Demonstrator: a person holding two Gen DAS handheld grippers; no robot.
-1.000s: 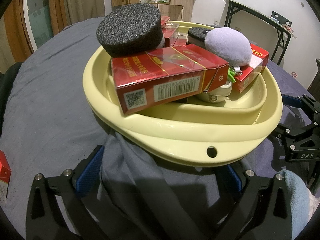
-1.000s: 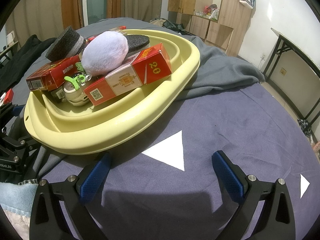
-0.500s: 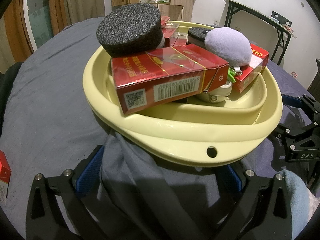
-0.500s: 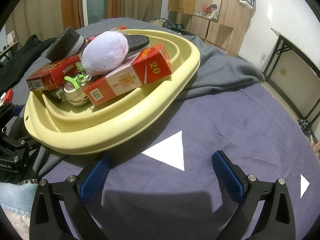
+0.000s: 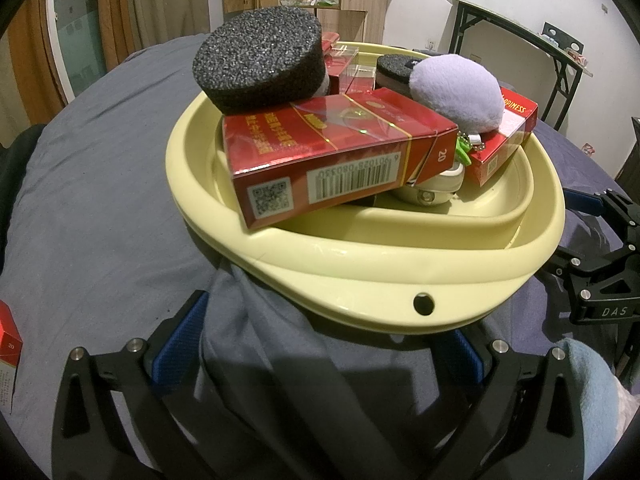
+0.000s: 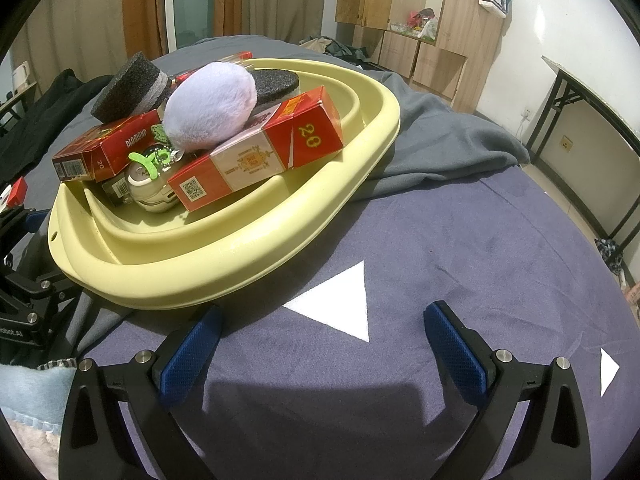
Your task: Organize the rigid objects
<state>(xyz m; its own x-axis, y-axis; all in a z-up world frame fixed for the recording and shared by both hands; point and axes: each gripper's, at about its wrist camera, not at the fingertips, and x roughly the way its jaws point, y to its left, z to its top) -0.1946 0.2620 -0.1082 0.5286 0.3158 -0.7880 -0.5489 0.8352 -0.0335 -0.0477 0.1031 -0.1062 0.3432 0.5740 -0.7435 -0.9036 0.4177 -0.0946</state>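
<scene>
Left wrist view matches a second earlier, nothing shifted: left gripper (image 5: 320, 344) spread wide, empty, before yellow basin (image 5: 400, 268) piled with black sponge (image 5: 260, 68), red carton (image 5: 328, 152), lilac plush (image 5: 456, 92). Right wrist view unchanged too: right gripper (image 6: 320, 344) spread wide over purple cloth (image 6: 460, 232).

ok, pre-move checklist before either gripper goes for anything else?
1. left gripper open, nothing held: ok.
2. right gripper open, nothing held: ok.
3. Yellow basin seated flat: not ok, near edge sits on a grey cloth fold.
4. Stack stable: not ok, front red carton overhangs the inner rim, black foam puck on top.
5. Stray red box on the bed, outside basin: not ok.
6. Room left in basin: cannot tell.
</scene>
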